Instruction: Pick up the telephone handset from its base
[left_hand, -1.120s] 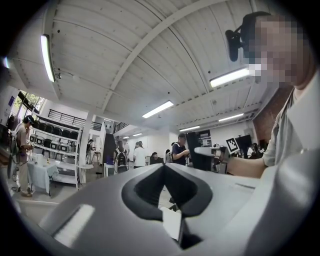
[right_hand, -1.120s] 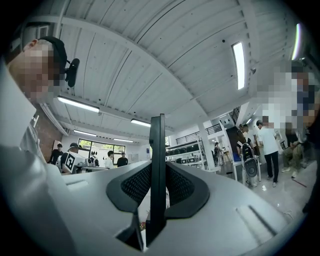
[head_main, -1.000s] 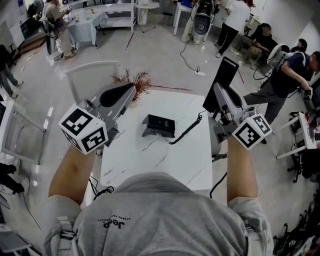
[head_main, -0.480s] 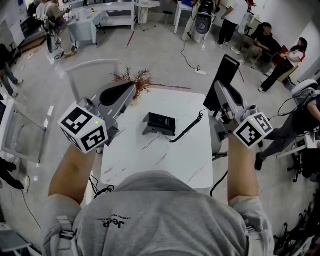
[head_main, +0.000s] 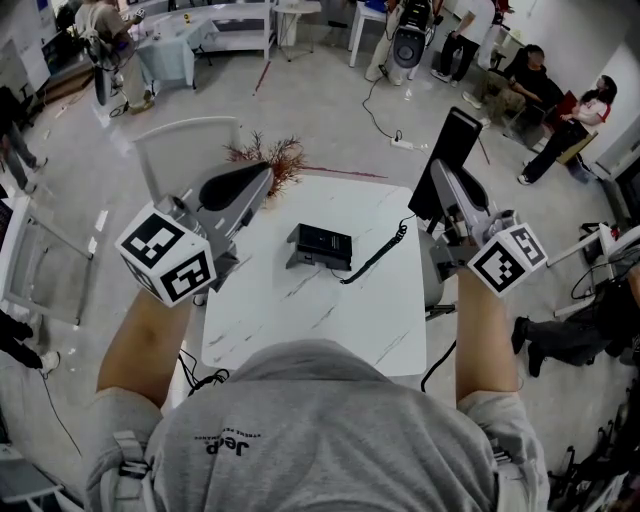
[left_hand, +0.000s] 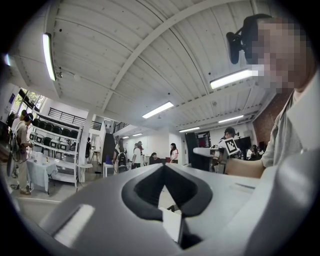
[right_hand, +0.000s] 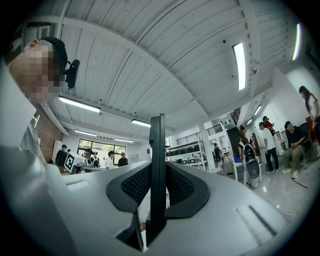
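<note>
A black telephone base (head_main: 320, 248) lies in the middle of the white marble table (head_main: 310, 320). Its coiled cord (head_main: 375, 255) runs right and up to the black handset (head_main: 448, 160), which stands upright in my right gripper (head_main: 440, 190), lifted off the base beside the table's right edge. In the right gripper view the handset (right_hand: 157, 170) is a dark slab clamped between the jaws of the right gripper (right_hand: 156, 192). My left gripper (head_main: 262, 182) is raised over the table's left edge, shut with nothing in it; the left gripper (left_hand: 164, 171) points up at the ceiling.
A white chair (head_main: 185, 150) stands past the table's far left corner, with reddish dried twigs (head_main: 268, 155) beside it. Several people (head_main: 545, 75) and a speaker on a stand (head_main: 408, 45) are on the floor beyond. A cable (head_main: 385, 130) trails across the floor.
Both grippers and the held handset stay almost still. People in the background have walked to other spots on the right side of the room.
</note>
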